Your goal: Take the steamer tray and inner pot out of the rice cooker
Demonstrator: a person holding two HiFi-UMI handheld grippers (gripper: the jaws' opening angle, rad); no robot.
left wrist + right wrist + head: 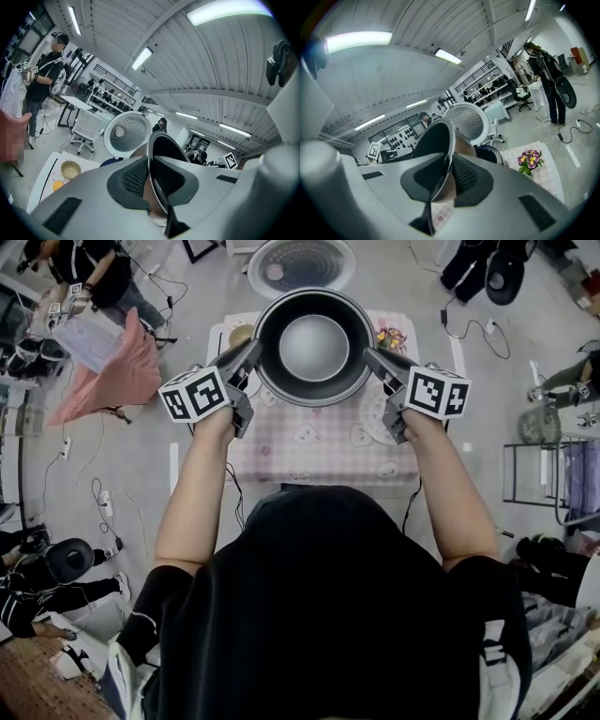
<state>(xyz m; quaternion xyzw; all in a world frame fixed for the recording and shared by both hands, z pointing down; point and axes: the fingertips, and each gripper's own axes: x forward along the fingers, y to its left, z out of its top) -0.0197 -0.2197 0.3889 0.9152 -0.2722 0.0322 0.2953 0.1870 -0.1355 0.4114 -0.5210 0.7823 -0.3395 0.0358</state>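
Grey floor (487,409) strewn with cables surrounds a small table (319,451) under a pink checked cloth. Above the table hangs the pot (314,348), clear of the cloth and held level by its rim between the two grippers.

The left gripper (251,351) bites the pot's left rim. In its own view the jaws are nearly together, with the thin rim (159,178) pinched between the pads. The right gripper (373,357) clamps the opposite rim the same way, one pad inside the wall and one outside (436,140).

In the head view the pot covers the cooker almost entirely, and only the raised lid (302,263) shows beyond it, cut off by the top edge. The gripper views show a sliver of the cooker's dark body (490,152) below the perforated lid (126,136). A bowl (241,334) and flowers (389,337) peek out at either side of the pot. The person's torso hides the near table edge.
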